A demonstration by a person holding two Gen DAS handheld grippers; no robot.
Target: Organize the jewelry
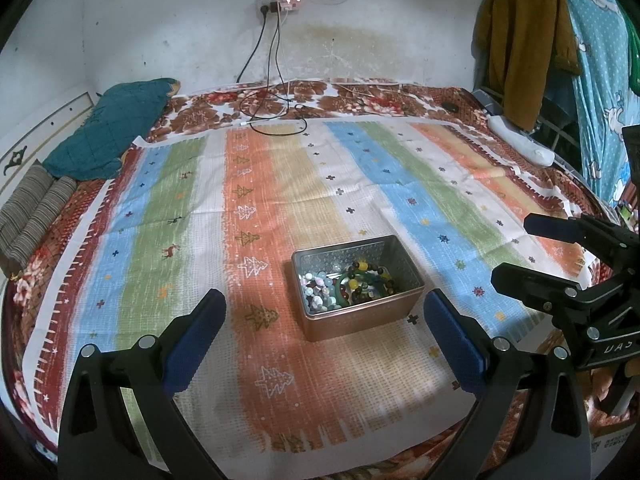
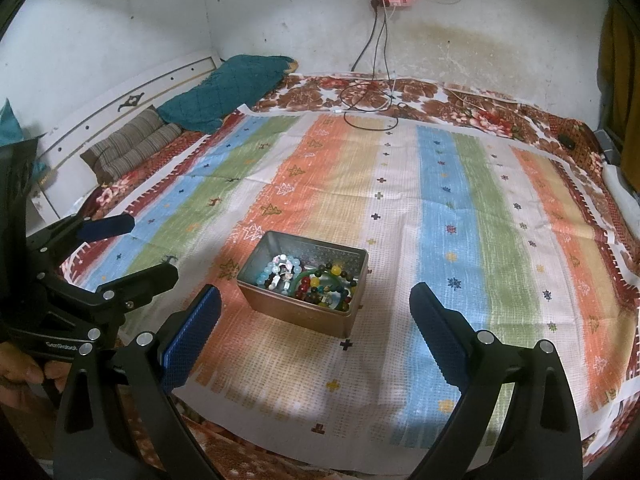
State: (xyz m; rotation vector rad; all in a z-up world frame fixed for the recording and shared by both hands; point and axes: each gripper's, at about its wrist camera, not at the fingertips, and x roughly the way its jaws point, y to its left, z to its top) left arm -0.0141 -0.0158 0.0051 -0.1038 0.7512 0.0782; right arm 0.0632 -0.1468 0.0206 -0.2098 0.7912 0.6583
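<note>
Striped multicoloured woven cloth [image 1: 340, 184] beneath the fingers; teal quilted pillow [image 1: 116, 128] far left; black cables [image 1: 276, 112] ahead.

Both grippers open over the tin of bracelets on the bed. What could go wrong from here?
1. The bracelets lie piled and overlapping in the tin; pinching one may drag others out.
2. The tin sits on soft striped cloth; a sideways push from the left gripper or right gripper could tip or slide it.
3. Round beads may slip from the flat pads.

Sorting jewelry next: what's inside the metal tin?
The tin holds a pale bead bracelet, a green bangle and dark multicoloured beads; anything beneath the pile is hidden.
</note>
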